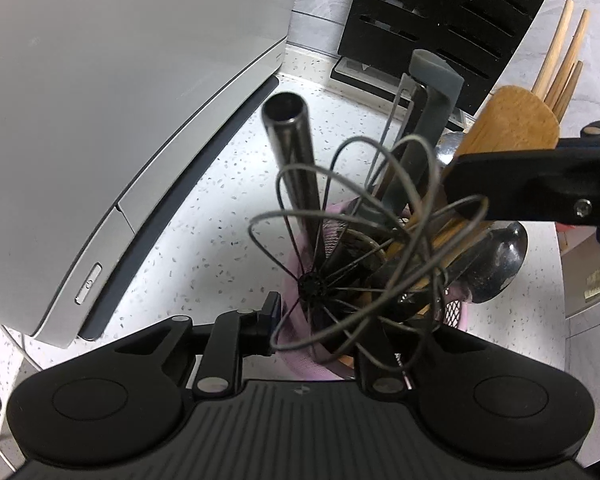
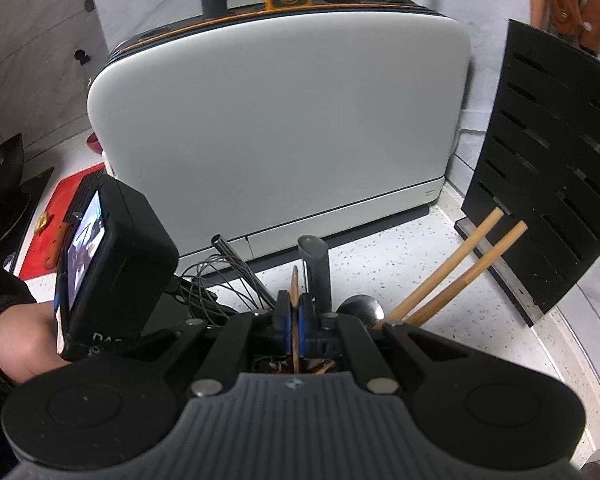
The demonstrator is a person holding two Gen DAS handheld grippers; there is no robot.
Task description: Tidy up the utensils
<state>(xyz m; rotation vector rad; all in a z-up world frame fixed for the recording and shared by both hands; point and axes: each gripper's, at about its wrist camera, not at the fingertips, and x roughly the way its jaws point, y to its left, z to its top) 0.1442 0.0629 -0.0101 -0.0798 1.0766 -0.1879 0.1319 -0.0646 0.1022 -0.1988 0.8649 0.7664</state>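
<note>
A pink mesh holder (image 1: 458, 318) stands on the speckled counter, crowded with utensils. A wire whisk (image 1: 311, 285) has its handle end down in the holder and its loops up toward the left wrist camera. My left gripper (image 1: 336, 314) has its jaws a little apart, shut on those wire loops, and the right finger is hidden behind them. My right gripper (image 2: 296, 314) is shut on the thin edge of a wooden spatula (image 2: 295, 280). In the left wrist view the spatula's blade (image 1: 512, 120) rises above the holder's right side, behind the right gripper (image 1: 472, 188).
A steel tube handle (image 1: 296, 160), a grey handle (image 1: 432, 80), a metal spoon (image 1: 496, 256) and wooden sticks (image 2: 460, 252) share the holder. A white appliance (image 2: 276, 128) stands close behind, a black slotted block (image 2: 552, 184) to the right. A red board (image 2: 60, 208) lies left.
</note>
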